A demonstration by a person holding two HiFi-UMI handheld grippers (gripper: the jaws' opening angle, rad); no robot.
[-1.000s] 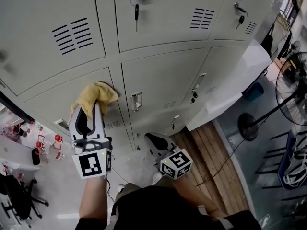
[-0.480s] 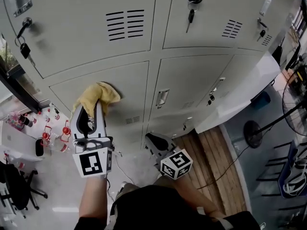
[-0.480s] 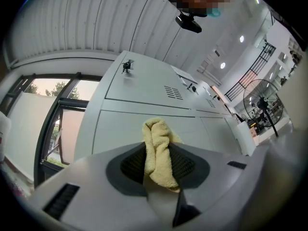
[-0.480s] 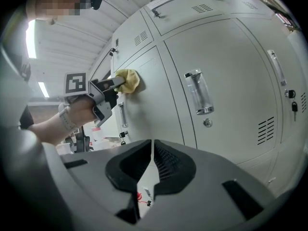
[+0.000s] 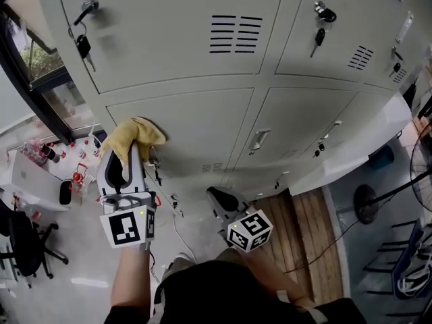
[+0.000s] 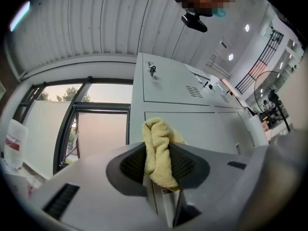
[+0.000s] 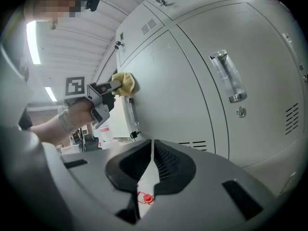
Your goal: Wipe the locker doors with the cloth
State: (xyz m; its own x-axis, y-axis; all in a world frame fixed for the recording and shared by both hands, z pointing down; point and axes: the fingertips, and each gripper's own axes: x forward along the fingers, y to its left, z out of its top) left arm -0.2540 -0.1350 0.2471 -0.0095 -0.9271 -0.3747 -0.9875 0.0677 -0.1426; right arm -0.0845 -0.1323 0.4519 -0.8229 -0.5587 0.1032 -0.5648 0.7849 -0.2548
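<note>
left gripper (image 5: pixel 135 154) jaws clamped on the yellow cloth (image 5: pixel 132 131), cloth pressed against lower locker door (image 5: pixel 202 117), left of centre in head view; right gripper (image 5: pixel 217 198) jaws closed on nothing, bottom centre of frame

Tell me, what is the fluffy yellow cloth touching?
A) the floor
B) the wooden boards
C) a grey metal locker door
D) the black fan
C: the fluffy yellow cloth, pinched in the left gripper, presses against the grey metal locker door.
</note>
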